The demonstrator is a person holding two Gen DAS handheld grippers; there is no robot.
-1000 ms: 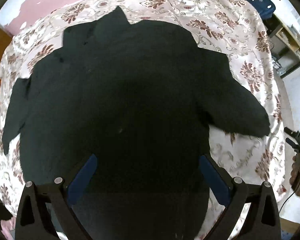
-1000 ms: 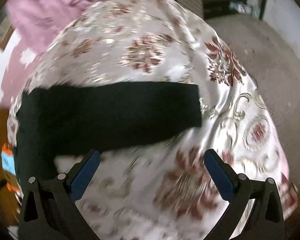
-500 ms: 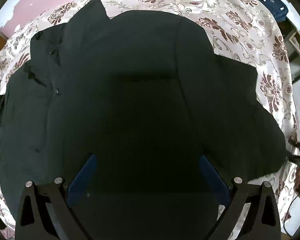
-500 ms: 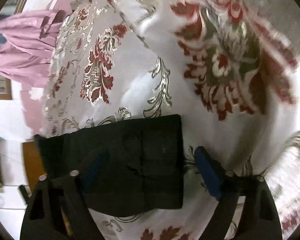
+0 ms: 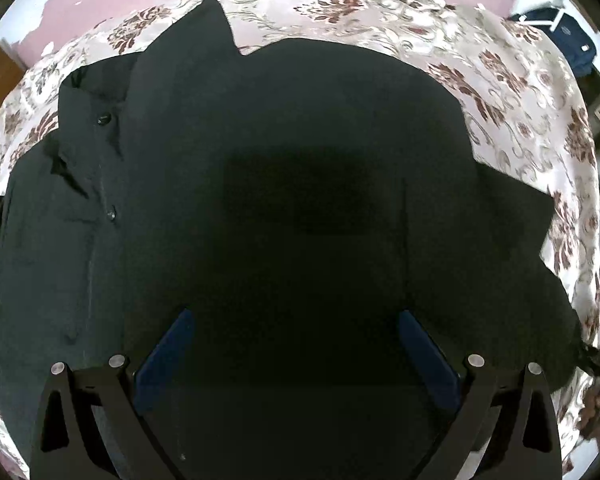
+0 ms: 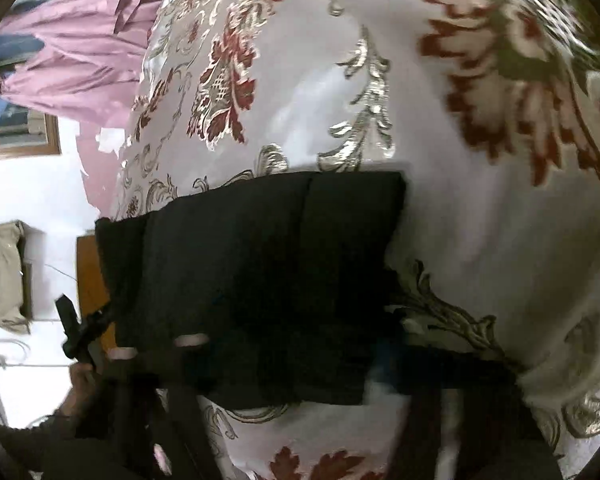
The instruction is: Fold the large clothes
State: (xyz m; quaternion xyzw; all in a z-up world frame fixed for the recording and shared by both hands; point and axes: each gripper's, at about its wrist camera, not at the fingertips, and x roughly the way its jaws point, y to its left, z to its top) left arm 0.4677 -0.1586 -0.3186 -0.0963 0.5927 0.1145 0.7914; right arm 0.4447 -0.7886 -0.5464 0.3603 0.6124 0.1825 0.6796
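Note:
A large black button-up shirt (image 5: 300, 184) lies spread flat on a floral bedspread (image 5: 512, 92), and fills most of the left wrist view. My left gripper (image 5: 296, 340) hovers close over the shirt's body, pointing steeply down. Its blue pads (image 5: 168, 352) stand wide apart with nothing between them. In the right wrist view the end of one black sleeve (image 6: 260, 264) lies across the bedspread (image 6: 480, 220). My right gripper (image 6: 284, 364) is down on it, blurred, with its jaws closing and the sleeve end between them. I cannot see the pads pressing on the cloth.
A pink curtain (image 6: 80, 52) and a framed picture hang beyond the bed's far side. A dark blue bag (image 5: 576, 40) and shelves stand past the bed's right edge. A hand (image 6: 80, 380) holding the other gripper shows at the left of the right wrist view.
The left gripper sank closer to the shirt, which now fills its view. The right gripper dropped and tilted down onto the sleeve end, and its jaws narrowed around it.

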